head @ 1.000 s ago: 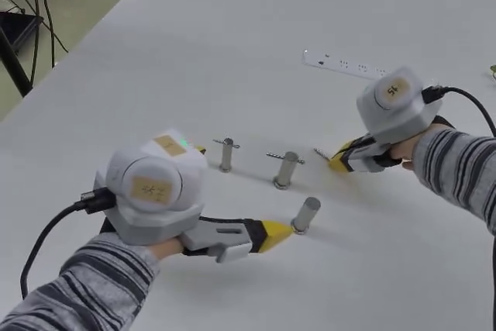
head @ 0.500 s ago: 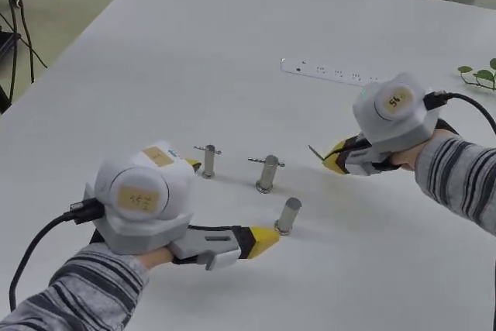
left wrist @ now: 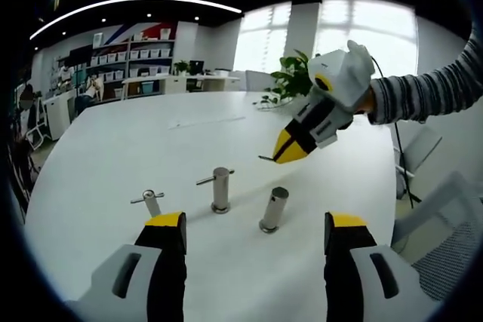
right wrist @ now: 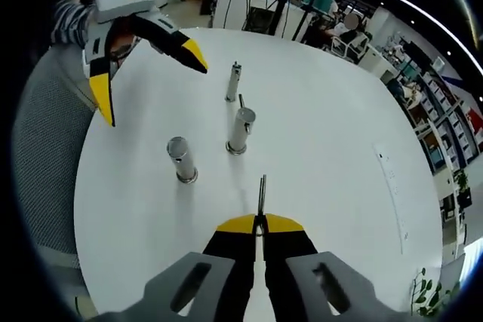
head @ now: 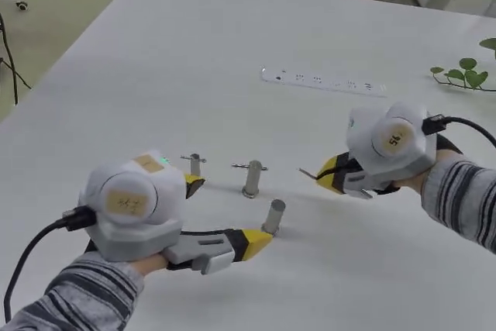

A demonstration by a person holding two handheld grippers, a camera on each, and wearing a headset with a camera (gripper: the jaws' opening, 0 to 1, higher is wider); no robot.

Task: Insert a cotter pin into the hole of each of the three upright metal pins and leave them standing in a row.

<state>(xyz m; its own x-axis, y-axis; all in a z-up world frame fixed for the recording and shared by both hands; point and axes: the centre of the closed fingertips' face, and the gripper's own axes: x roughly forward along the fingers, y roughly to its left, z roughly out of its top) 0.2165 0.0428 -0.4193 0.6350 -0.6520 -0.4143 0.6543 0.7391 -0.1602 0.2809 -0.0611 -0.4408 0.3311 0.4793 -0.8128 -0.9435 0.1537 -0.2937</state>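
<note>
Okay, on the white tabletop (head: 232, 60), frame centre: far-left upright silver metal pin (head: 195, 167) carries a thin crosswise cotter pin (head: 188, 158); middle silver pin (head: 252, 181) carries a second cotter pin (head: 242, 167); nearest silver pin (head: 273, 216) is bare. Yellow-tipped left gripper (head: 229, 208), lower left, is wide open and empty, one tip just beside the nearest silver pin. Right gripper (head: 327, 173), centre right, is clamped on a loose thin metal cotter pin (right wrist: 261, 194).

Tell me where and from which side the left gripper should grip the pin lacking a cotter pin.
Grip the bare pin low on its shaft, above the flared foot, left gripper coming in level from the person's side. It stands upright; its top should stay free for the cotter pin in the right gripper.
</note>
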